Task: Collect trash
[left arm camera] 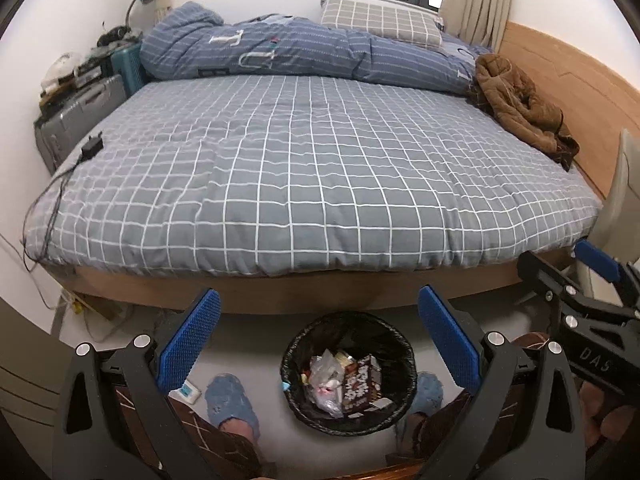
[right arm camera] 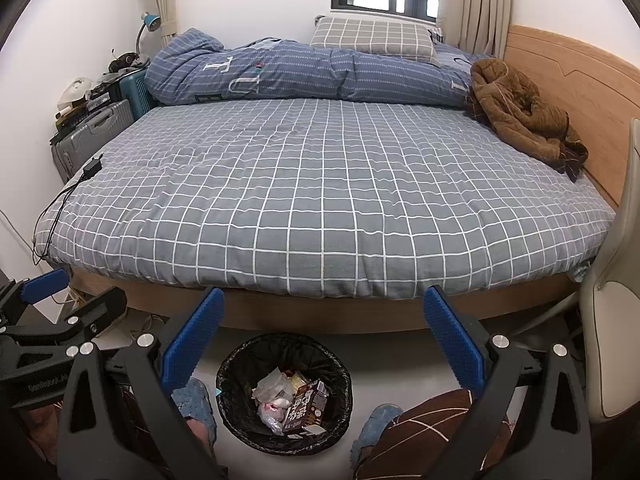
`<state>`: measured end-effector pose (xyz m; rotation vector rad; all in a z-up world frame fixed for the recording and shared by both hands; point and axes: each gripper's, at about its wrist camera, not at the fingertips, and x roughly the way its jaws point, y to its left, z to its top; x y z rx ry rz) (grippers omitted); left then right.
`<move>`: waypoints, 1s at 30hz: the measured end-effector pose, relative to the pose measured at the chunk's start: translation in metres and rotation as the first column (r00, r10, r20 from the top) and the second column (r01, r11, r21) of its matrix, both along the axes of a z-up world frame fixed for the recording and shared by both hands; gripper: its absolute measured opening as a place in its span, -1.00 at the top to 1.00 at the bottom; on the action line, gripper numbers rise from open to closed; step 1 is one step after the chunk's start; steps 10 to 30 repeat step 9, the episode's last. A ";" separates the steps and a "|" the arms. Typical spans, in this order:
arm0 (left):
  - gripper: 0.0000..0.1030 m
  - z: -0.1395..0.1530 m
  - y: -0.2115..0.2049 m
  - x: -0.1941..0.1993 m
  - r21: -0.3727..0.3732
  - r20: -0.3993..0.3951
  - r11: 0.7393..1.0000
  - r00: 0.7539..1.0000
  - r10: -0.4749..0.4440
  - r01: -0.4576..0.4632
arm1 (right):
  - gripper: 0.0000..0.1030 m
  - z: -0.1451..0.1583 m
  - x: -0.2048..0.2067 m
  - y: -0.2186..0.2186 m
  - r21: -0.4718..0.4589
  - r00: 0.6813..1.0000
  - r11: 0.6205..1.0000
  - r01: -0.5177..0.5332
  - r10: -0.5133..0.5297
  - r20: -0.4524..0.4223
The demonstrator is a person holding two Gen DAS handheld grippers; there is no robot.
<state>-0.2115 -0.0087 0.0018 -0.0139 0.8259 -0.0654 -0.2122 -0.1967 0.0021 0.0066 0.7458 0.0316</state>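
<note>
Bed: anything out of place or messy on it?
Yes: a brown jacket lies crumpled by the headboard, and a black charger sits at the far left edge, cable trailing off. No trash on the bed.

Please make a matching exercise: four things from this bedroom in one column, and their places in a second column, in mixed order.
Things:
1. brown quilted jacket
2. black-lined round trash bin
3. small black charger plug
4. grey checked pillow

Places:
A. on the floor, between the slippered feet
B. under the window
C. by the wooden headboard
D. left edge of the bed

Pairs: 1-C, 2-A, 3-D, 4-B
</note>
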 end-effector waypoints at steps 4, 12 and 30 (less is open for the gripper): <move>-0.89 -0.001 0.003 0.002 -0.025 -0.012 1.000 1.000 0.000 -0.001 | -0.85 0.000 0.000 -0.001 0.001 1.000 1.000 0.001 -0.001 0.001; -0.89 0.001 0.005 0.001 -0.004 0.010 1.000 1.000 0.017 -0.017 | -0.85 0.001 -0.001 -0.001 0.000 1.000 1.000 -0.002 0.002 0.003; -0.89 0.001 0.005 0.001 -0.004 0.010 1.000 1.000 0.017 -0.017 | -0.85 0.001 -0.001 -0.001 0.000 1.000 1.000 -0.002 0.002 0.003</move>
